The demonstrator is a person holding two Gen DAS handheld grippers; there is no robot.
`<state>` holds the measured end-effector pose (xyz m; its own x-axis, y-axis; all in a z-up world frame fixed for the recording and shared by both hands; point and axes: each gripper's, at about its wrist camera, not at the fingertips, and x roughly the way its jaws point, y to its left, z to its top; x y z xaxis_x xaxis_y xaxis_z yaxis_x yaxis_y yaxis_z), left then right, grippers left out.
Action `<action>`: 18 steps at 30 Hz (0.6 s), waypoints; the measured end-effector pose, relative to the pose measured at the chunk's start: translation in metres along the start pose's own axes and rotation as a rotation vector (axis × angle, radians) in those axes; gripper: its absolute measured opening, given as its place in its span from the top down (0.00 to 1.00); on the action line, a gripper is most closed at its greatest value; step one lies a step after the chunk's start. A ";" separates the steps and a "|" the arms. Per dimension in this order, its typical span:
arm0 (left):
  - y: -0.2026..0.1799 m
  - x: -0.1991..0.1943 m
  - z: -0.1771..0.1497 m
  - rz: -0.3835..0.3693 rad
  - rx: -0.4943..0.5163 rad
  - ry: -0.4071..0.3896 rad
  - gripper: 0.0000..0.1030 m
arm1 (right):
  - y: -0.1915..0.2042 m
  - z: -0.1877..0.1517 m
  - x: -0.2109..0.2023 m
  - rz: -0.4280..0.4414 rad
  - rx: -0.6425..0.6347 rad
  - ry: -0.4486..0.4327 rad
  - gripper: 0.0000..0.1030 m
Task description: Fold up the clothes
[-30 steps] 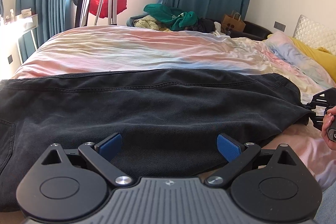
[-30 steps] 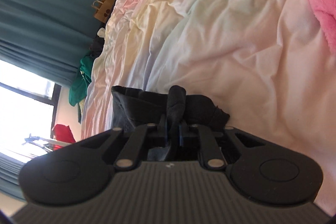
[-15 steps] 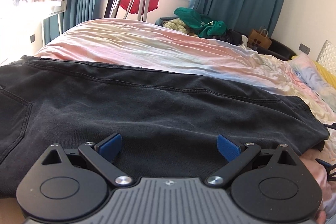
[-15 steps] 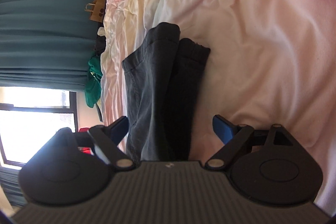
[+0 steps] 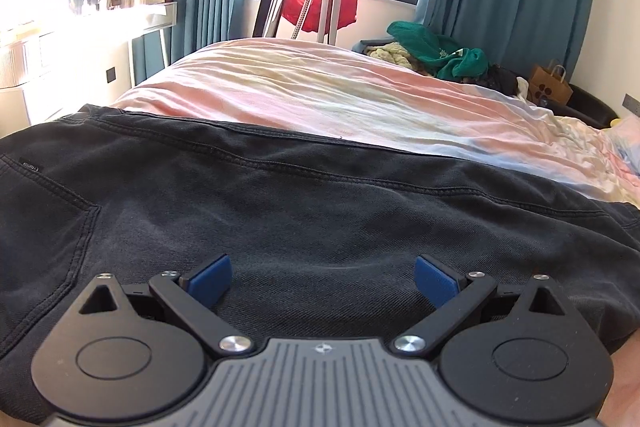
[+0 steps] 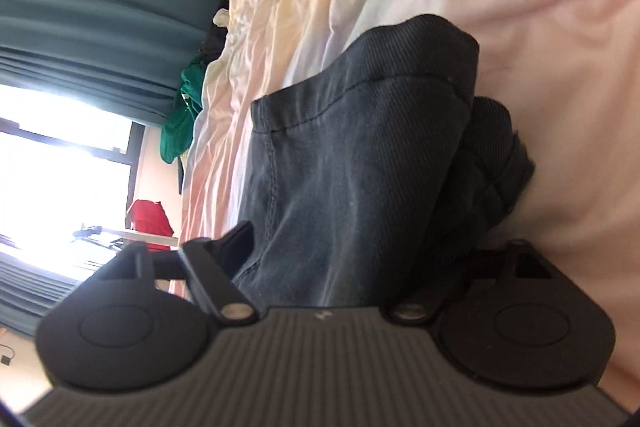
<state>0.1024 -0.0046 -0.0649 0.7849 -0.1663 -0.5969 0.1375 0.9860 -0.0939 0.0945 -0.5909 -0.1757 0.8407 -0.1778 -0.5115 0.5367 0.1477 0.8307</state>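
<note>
Hovering wide over the black jeans (image 5: 320,219) spread across the bed (image 5: 320,95), your left gripper (image 5: 323,277) grips nothing. Your right gripper (image 6: 360,251), also wide, straddles the bunched leg end (image 6: 360,147); close too shallow and only the top layer lifts, skewing your fold.

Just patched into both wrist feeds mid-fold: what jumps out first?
The black jeans fill the left view, spread flat across the pastel bedspread, with the open left gripper low over them. In the right view, the open right gripper straddles the jeans' hem end. A red bag glows under the window.
</note>
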 end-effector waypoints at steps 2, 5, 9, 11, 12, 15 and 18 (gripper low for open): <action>0.000 0.001 -0.001 0.001 0.001 0.001 0.04 | -0.003 0.004 0.003 0.014 -0.002 0.003 0.82; -0.001 0.002 -0.003 0.005 0.006 0.003 0.04 | 0.001 0.009 -0.002 0.040 -0.027 -0.010 0.89; -0.002 0.004 -0.006 0.007 0.025 0.004 0.04 | 0.020 0.013 -0.018 0.076 -0.135 -0.073 0.90; -0.004 0.006 -0.009 0.011 0.039 0.010 0.04 | 0.027 0.015 -0.024 0.083 -0.184 -0.104 0.91; -0.004 0.009 -0.010 0.014 0.041 0.026 0.04 | 0.022 0.017 -0.023 0.069 -0.175 -0.103 0.91; -0.002 0.009 -0.011 0.008 0.033 0.042 0.04 | -0.005 0.023 -0.015 0.007 -0.088 -0.066 0.91; -0.004 0.010 -0.014 0.015 0.057 0.051 0.04 | -0.018 0.022 -0.012 -0.003 -0.042 -0.050 0.91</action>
<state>0.1012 -0.0096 -0.0818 0.7556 -0.1491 -0.6379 0.1609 0.9862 -0.0398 0.0732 -0.6134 -0.1802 0.8352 -0.2267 -0.5011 0.5423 0.1878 0.8189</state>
